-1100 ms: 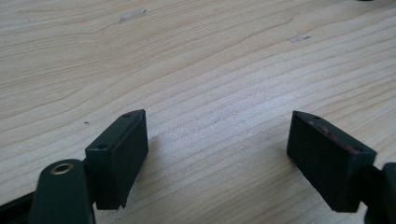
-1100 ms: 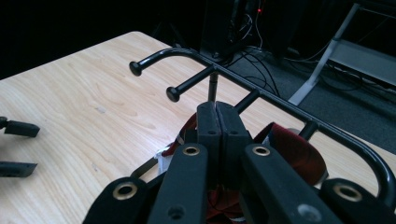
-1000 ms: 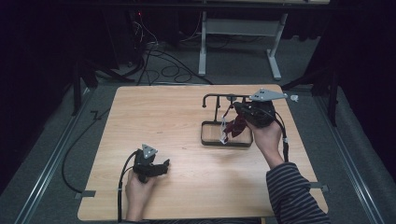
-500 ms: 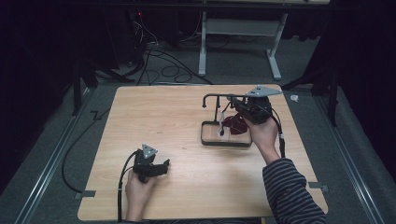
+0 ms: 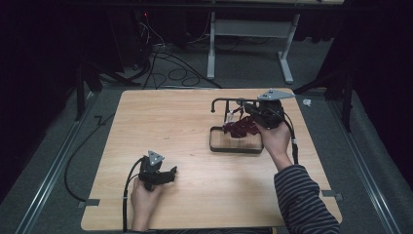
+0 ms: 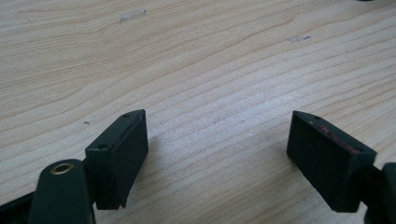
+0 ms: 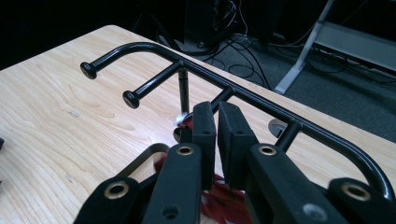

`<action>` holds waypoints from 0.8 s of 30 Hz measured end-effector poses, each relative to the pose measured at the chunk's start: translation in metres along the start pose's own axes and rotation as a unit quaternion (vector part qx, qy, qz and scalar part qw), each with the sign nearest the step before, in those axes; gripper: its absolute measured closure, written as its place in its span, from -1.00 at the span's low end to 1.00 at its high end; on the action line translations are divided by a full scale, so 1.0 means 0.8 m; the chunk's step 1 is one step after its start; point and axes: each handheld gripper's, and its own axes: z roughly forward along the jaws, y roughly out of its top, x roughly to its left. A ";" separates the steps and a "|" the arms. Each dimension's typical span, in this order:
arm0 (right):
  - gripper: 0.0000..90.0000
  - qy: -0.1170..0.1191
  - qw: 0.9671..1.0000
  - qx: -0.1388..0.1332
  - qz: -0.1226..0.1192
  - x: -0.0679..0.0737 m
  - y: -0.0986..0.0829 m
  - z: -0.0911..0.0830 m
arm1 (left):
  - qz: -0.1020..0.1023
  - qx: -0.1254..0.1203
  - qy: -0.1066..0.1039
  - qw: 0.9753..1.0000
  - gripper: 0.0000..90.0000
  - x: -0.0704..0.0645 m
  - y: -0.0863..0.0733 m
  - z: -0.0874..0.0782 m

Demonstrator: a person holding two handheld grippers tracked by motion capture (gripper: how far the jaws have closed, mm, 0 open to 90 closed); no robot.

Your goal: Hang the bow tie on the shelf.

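the left gripper (image 6: 217, 154) hangs low over the wooden table (image 6: 201, 60), its two black jaws set wide apart with nothing between them; bare light grain lies in the gap; the right-hand pad (image 6: 327, 156) shows a reddish strip along its top edge; a brass rivet sits at the lower left.

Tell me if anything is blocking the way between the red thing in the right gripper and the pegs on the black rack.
Nothing visible blocks it. The right gripper, jaws nearly shut on the red item, sits just below the black rack, whose pegs are bare. The left gripper rests open, far away.
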 end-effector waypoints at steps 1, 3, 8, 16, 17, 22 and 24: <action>0.92 0.000 1.000 -0.001 0.000 0.000 0.000 0.000 | 0.000 0.000 0.000 1.000 -0.53 0.000 0.000 0.000; 0.90 0.001 1.000 -0.004 0.000 -0.001 0.000 -0.001 | 0.000 0.000 0.000 1.000 -0.53 0.000 0.000 0.000; 0.85 0.005 1.000 -0.008 0.001 -0.002 -0.001 -0.007 | 0.000 0.000 0.000 1.000 -0.53 0.000 0.000 0.000; 0.79 0.009 1.000 -0.011 0.002 -0.006 -0.006 -0.016 | 0.000 0.000 0.000 1.000 -0.53 0.000 0.000 0.000; 0.79 0.010 1.000 -0.010 0.005 -0.006 -0.006 -0.017 | 0.000 0.000 0.000 1.000 -0.53 0.000 0.000 0.000; 0.75 0.014 1.000 -0.011 0.008 -0.007 -0.010 -0.022 | 0.000 0.000 0.000 1.000 -0.53 0.000 0.000 0.000; 0.73 0.016 1.000 -0.010 0.007 -0.009 -0.012 -0.023 | 0.000 0.000 0.000 1.000 -0.53 0.000 0.000 0.000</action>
